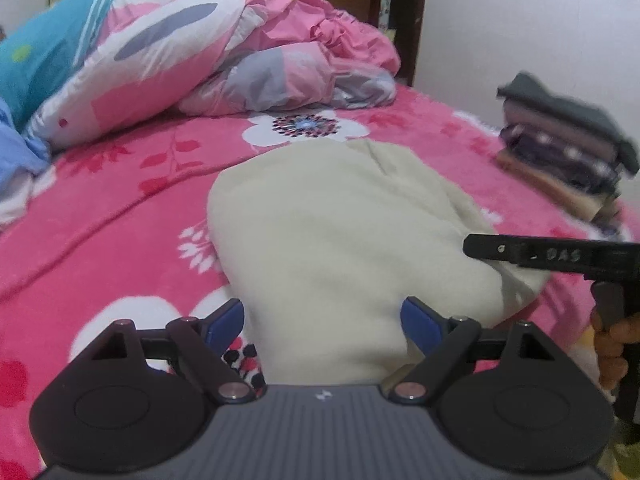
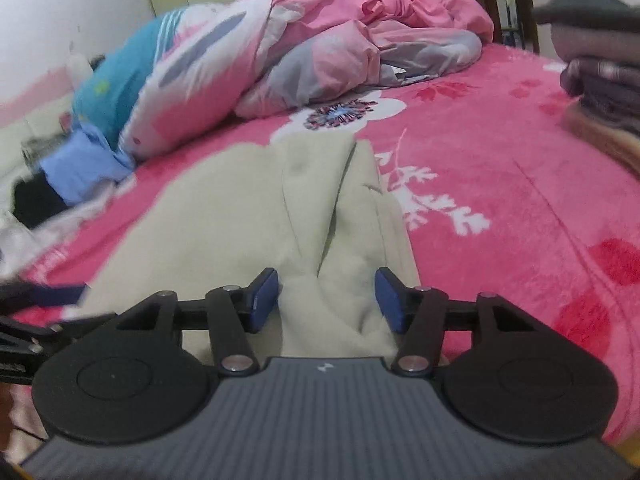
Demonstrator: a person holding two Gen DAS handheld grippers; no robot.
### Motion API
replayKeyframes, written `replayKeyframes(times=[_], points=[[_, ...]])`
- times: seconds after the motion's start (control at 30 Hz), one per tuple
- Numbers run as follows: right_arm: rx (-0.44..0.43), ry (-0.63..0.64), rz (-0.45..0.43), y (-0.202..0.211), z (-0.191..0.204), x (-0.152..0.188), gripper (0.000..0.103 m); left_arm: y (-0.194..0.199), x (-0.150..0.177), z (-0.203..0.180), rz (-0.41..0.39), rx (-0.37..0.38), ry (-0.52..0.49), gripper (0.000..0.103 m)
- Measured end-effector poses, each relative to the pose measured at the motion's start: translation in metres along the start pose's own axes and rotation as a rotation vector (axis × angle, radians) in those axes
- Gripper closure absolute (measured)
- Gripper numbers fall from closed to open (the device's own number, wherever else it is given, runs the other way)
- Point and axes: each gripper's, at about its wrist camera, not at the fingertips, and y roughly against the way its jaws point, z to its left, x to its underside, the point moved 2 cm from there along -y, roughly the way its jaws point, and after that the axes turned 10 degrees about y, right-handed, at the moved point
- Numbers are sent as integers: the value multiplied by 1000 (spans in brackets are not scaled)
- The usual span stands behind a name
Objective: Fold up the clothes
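Observation:
A cream fleece garment (image 1: 344, 224) lies folded into a thick bundle on the pink flowered bedspread (image 1: 120, 208). My left gripper (image 1: 324, 320) is open, its blue pads spread to either side of the bundle's near end. In the right wrist view the same garment (image 2: 248, 208) shows a fold seam down its middle. My right gripper (image 2: 328, 300) is open over its near right corner, with cloth between the pads and not pinched. From the left wrist view, the right gripper (image 1: 480, 248) reaches in from the right over the bundle's edge, held by a hand (image 1: 608, 344).
A stack of folded dark and brown clothes (image 1: 568, 148) sits at the bed's right edge, also the stack (image 2: 600, 76) in the right view. A crumpled pink duvet (image 1: 240, 52) fills the far side. Blue cloth (image 2: 84, 160) lies at the left. Bare bedspread (image 2: 500, 200) lies between garment and stack.

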Motion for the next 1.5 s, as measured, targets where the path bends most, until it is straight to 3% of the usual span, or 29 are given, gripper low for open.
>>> replayKeyframes(times=[0.17,0.3,0.37,0.47,0.63,0.93,1.07,1.17,1.2,1.33,1.4,1.5], points=[[-82,-246,-67,21,-47,-6,32,6,-3,49,-36,191,209,13],[-159,-488,-33,16,-91,7,27,-12,-1,80,47,317,345,13],[-180,-519,18,8,-97,14,26,-22,1,86,91,368,374,13],[-233,-474,79,-1,-93,14,21,-36,6,92,151,425,408,13],[-335,-407,216,-27,-87,-1,9,-49,3,97,174,492,420,12],[-540,-367,355,-94,-69,-36,7,-60,-1,90,168,529,387,8],[-634,-372,357,-120,-58,-44,7,-63,-1,90,155,544,391,6],[-688,-371,344,-126,-52,-46,11,-64,-2,86,152,539,381,4],[-692,-375,339,-124,-51,-46,17,-64,-3,85,152,536,382,4],[-671,-406,310,-114,-54,-44,56,-62,-8,83,158,540,405,7],[-656,-424,292,-111,-57,-43,65,-60,-12,82,159,538,411,8],[-637,-406,263,-105,-54,-46,68,-54,-18,76,148,533,390,9]])
